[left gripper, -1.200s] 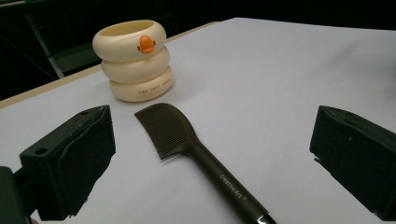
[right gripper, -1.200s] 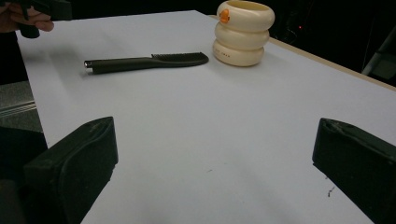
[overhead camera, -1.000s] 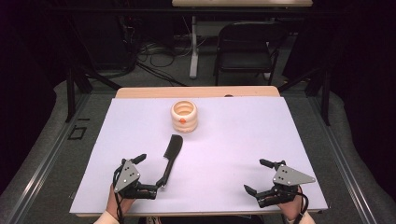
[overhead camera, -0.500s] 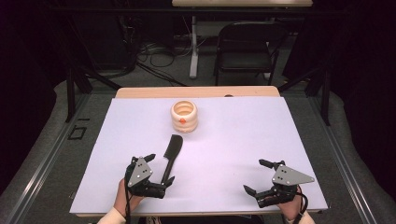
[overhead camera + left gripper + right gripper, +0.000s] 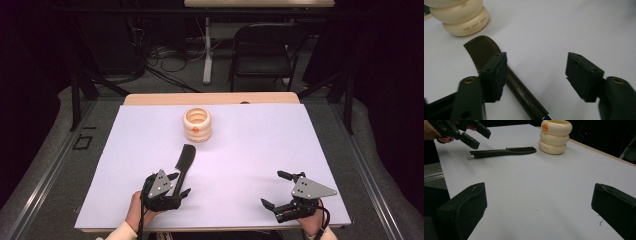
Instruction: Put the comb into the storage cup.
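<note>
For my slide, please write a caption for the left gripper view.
Left gripper, jaws closing, straddles the handle of a dark comb lying beside a cream ringed holder.

A dark brown comb (image 5: 183, 162) lies flat on the white table cover (image 5: 260, 140), left of the middle and nearer the front edge. Its toothed end points toward the far edge, its long handle, printed "Creative Art", toward the front edge, the whole slightly slanted
</note>
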Motion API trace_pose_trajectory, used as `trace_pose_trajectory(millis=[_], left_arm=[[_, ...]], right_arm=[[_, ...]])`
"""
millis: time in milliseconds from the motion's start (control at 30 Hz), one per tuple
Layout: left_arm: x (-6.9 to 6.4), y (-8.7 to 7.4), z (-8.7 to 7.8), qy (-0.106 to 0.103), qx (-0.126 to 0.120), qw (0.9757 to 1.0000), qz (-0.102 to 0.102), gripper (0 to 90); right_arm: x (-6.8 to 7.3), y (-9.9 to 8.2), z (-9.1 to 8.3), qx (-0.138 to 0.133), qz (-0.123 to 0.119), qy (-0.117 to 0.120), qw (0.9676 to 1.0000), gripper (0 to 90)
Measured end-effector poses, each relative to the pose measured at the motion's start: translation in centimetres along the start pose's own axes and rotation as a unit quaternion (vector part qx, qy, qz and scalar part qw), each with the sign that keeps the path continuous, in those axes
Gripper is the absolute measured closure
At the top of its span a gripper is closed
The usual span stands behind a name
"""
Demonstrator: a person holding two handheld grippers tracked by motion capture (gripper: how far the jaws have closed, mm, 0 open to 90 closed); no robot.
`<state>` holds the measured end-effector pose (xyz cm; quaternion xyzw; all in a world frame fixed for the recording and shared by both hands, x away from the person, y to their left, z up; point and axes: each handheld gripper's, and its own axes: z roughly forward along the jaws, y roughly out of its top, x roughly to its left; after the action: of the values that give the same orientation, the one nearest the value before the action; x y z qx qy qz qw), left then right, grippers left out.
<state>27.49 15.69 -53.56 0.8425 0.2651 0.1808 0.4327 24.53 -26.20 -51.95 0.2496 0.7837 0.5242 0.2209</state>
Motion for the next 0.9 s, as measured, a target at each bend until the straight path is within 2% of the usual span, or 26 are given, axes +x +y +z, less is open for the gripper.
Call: trace_pose_trajectory(millis=[100, 200, 233, 333, 367, 433, 533, 667, 733, 767, 900], left_arm=[[0.3, -0.1, 0.0, -0.013, 0.012, 0.9998, -0.008, 58.3], [0.6, -0.3, 0.1, -0.019, 0.020, 0.9995, -0.013, 68.6], [0.7, -0.3, 0.1, -0.021, 0.024, 0.9994, -0.013, 68.6], [0.8, -0.5, 0.0, -0.028, 0.034, 0.9989, -0.015, 79.1], [0.9, -0.6, -0.1, -0.029, 0.038, 0.9988, -0.013, 85.3], [1.0, -0.6, -0.2, -0.029, 0.044, 0.9984, -0.018, 89.3], [1.1, -0.7, -0.2, -0.032, 0.047, 0.9981, -0.023, 89.9], [0.9, -0.5, -0.2, -0.049, 0.046, 0.9973, -0.029, 89.9], [0.6, -0.4, -0.2, -0.053, 0.046, 0.9972, -0.024, 90.0], [0.5, -0.3, -0.2, -0.056, 0.050, 0.9970, -0.019, 89.9], [0.5, -0.5, 0.2, -0.062, 0.069, 0.9955, -0.020, 90.0]], right_arm=[[0.1, 0.0, 0.1, 0.003, -0.001, 0.005, 1.0000, 0.0], [0.1, 0.0, 0.0, 0.001, -0.002, 0.006, 1.0000, 0.0], [0.1, 0.0, 0.0, 0.001, -0.002, 0.006, 1.0000, 0.0], [0.1, 0.0, 0.0, 0.001, -0.001, 0.005, 1.0000, 0.0], [0.1, 0.0, 0.1, 0.003, -0.001, 0.006, 1.0000, 0.0], [0.1, 0.0, 0.2, 0.004, -0.001, 0.006, 1.0000, 0.0], [0.1, 0.0, 0.2, 0.005, 0.000, 0.006, 1.0000, 0.0], [0.1, 0.0, 0.2, 0.003, 0.000, 0.006, 1.0000, 0.0], [0.1, 0.0, 0.1, 0.003, -0.001, 0.006, 1.0000, 0.0], [0.1, 0.0, 0.1, 0.004, -0.001, 0.005, 1.0000, 0.0], [0.1, 0.0, 0.2, 0.004, -0.001, 0.006, 1.0000, 0.0]])
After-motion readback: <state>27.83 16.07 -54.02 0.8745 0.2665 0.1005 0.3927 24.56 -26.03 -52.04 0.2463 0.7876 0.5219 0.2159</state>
